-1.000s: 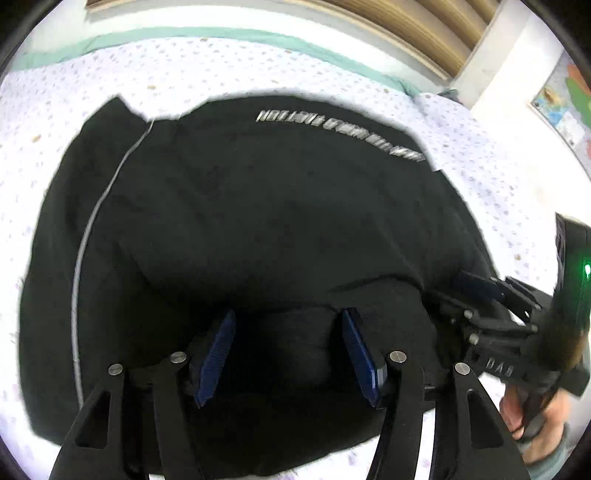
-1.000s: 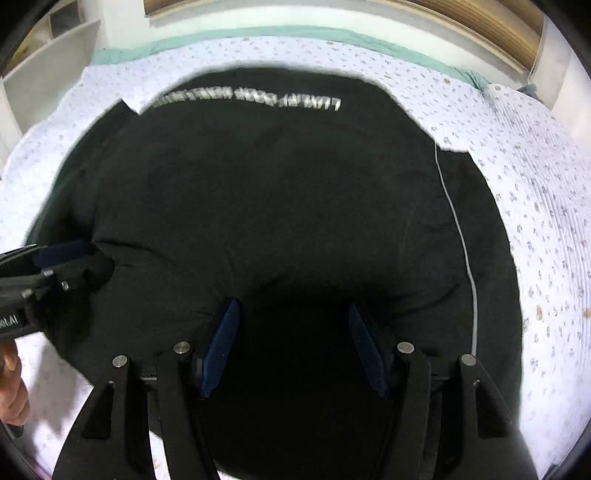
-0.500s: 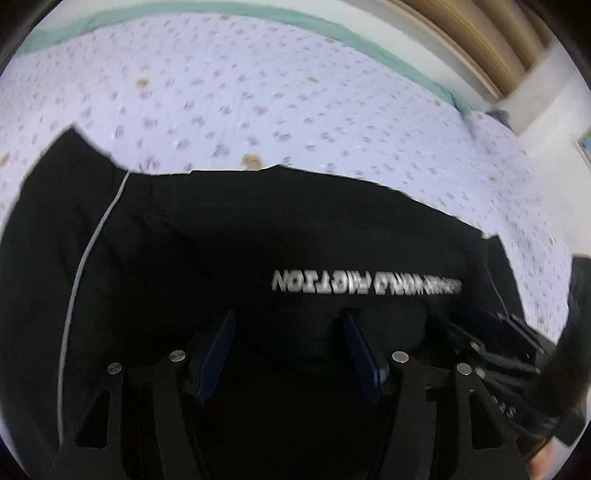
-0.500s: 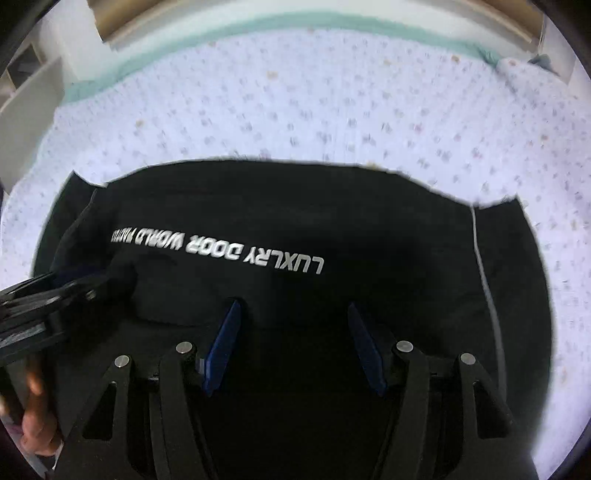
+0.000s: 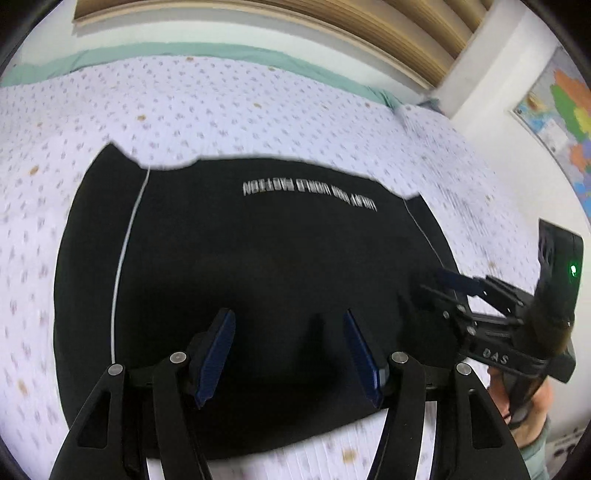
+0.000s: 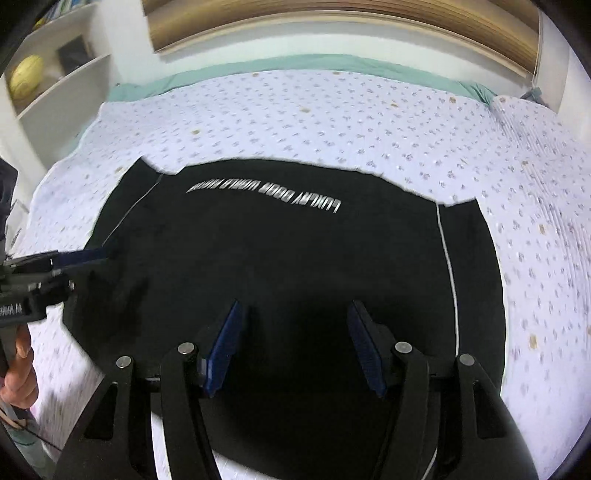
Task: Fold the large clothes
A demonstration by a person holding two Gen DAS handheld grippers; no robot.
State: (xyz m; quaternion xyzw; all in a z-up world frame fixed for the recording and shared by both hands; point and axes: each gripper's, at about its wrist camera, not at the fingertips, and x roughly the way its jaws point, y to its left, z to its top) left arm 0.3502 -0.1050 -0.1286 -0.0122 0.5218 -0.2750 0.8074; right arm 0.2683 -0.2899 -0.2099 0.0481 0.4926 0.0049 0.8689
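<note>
Floral-print sheets cover the bed (image 5: 258, 107) under a slatted wooden headboard (image 6: 332, 26), and the black garment (image 5: 258, 266) with its white lettering (image 6: 266, 188) lies spread flat across the middle of it, from 9 to 3 o'clock in both my wrist views. My left tool (image 5: 288, 354) hangs at 6 o'clock over the garment's near edge, blue pads (image 5: 214, 354) spread apart with nothing pinched that I can see. My right tool (image 6: 295, 347) sits the same way, jaws parted over dark cloth; each tool appears at the other view's edge, hand (image 6: 18, 369) on its grip.
</note>
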